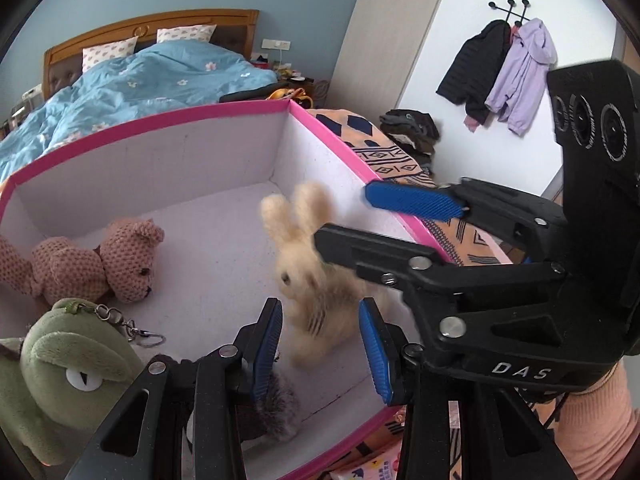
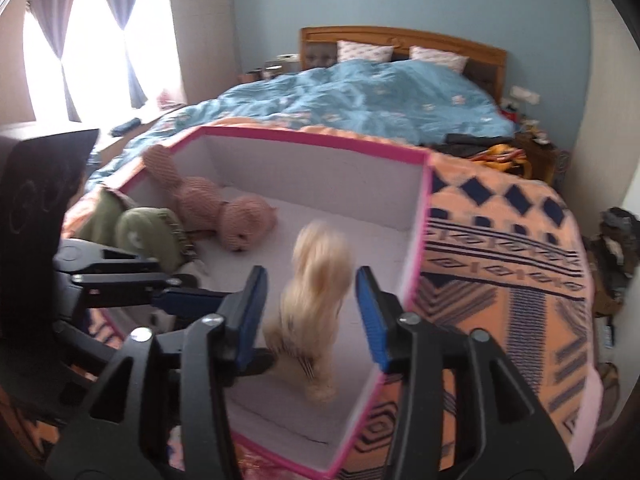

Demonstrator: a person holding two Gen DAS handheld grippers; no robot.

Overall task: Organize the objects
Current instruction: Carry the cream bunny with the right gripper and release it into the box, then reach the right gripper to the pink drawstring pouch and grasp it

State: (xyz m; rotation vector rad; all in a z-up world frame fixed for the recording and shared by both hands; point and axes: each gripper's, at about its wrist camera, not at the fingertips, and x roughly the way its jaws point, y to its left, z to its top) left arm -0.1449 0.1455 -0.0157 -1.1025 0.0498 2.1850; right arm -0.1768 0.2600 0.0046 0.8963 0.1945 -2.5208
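box (image 1: 224, 120) white inside, pink rim; rabbit toy (image 1: 312, 276) cream, dark stripes low on its body; knitted bear (image 1: 120, 260) dusty pink; plush (image 1: 68, 376) olive green, white eye; blanket (image 2: 500, 248) orange with navy diamonds and stripes; duvet (image 2: 360, 92) light blue, small pale flowers; gripper pads (image 1: 412, 200) blue on black

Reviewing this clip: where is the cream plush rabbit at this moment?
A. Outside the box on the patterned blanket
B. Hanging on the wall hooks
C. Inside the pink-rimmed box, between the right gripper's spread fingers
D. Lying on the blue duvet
C: the cream plush rabbit sits on the white floor of the pink-rimmed box, between the right gripper's fingers, which do not press it.
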